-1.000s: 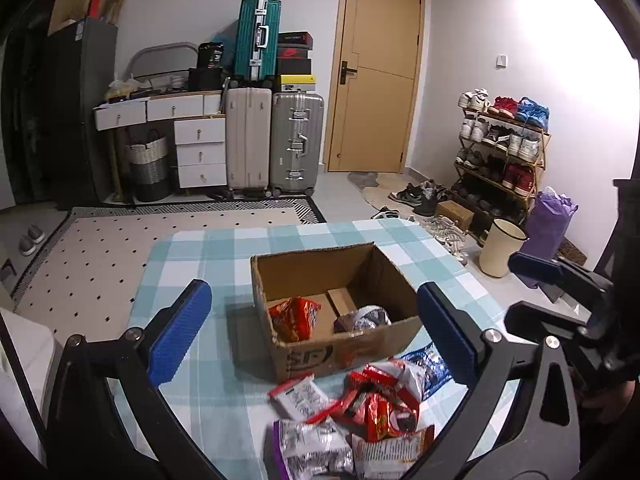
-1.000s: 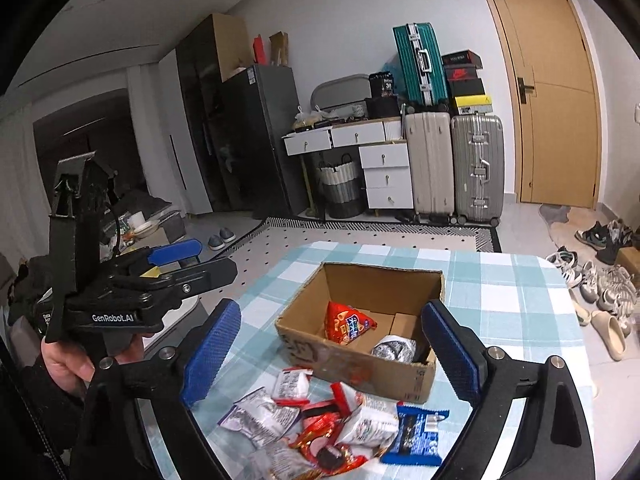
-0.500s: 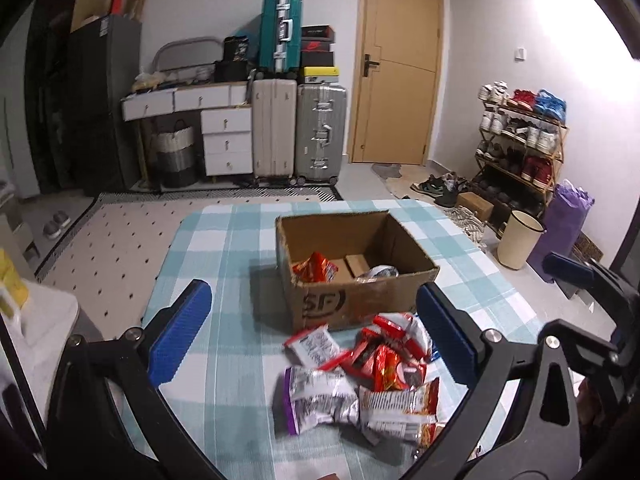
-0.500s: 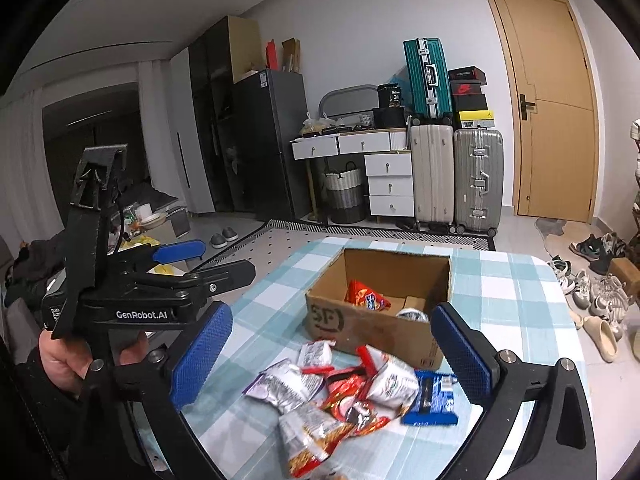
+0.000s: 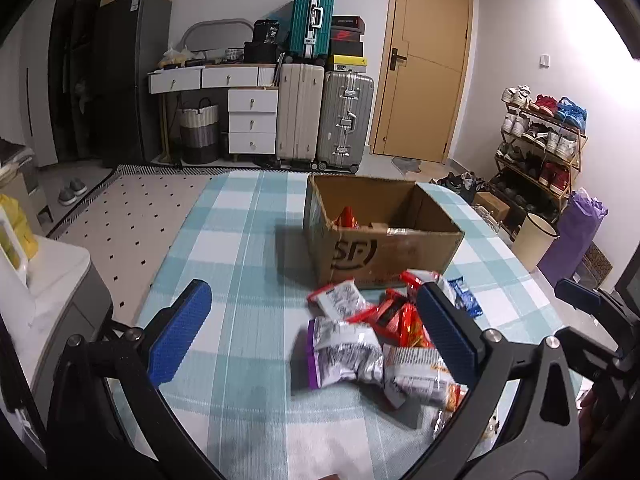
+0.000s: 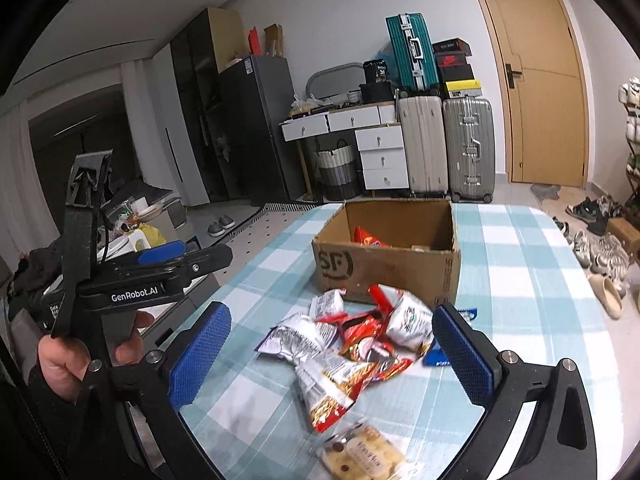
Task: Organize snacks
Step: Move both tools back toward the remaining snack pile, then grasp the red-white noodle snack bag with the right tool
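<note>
Right gripper, bottom of the right wrist frame: jaws spread wide, nothing between the pads, hovering above the snack packets at frame centre. Left gripper, bottom of its own frame: likewise spread and empty. The packets lie heaped on the checked tablecloth, just before the open cardboard box, which holds a red packet.

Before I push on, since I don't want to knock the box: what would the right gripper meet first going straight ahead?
Most likely the pile of snack packets lying on the table between its open fingers, not the cardboard box beyond. Depth is hard to judge, so it may reach the checked tablecloth just before them.
</note>
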Demonstrator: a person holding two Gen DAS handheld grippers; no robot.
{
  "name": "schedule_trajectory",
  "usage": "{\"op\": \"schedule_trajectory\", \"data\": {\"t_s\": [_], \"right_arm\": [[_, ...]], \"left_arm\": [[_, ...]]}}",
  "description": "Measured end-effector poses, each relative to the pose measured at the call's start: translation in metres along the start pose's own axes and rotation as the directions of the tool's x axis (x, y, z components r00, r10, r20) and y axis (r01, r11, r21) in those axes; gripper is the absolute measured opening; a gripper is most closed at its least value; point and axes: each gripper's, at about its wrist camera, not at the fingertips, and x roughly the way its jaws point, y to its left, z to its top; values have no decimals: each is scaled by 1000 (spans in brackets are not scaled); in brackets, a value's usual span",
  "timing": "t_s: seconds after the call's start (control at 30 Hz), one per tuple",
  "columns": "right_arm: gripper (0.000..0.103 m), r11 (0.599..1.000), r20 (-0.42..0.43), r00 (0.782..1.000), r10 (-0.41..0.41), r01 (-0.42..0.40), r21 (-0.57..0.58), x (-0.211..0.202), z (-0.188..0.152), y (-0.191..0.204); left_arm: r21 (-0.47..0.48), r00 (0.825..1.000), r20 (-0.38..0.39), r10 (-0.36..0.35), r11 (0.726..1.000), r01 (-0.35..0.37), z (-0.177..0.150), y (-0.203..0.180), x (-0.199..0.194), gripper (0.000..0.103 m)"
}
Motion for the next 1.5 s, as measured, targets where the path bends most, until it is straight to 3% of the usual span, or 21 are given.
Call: {"op": "schedule_trajectory", "data": {"t_s": [0.43, 0.6, 1.3, 1.5], "right_arm": [[102, 997, -58, 998, 0, 5, 79, 22, -36, -7], [102, 990, -102, 993, 53, -39, 138, 38, -46, -15], [102, 970, -232, 964, 127, -73, 230, 108, -78, -31], [101, 965, -262, 954, 147, -80, 251, 126, -79, -34]], "left_arm": [[22, 999, -36, -11, 1000, 11, -42, 2, 24, 102], [24, 998, -63, -11, 1000, 13, -54, 5, 40, 102], [-21, 987, -156, -41, 999, 38, -84, 27, 108, 102], [-55, 979, -189, -79, 996, 69, -85, 35, 125, 102]]}}
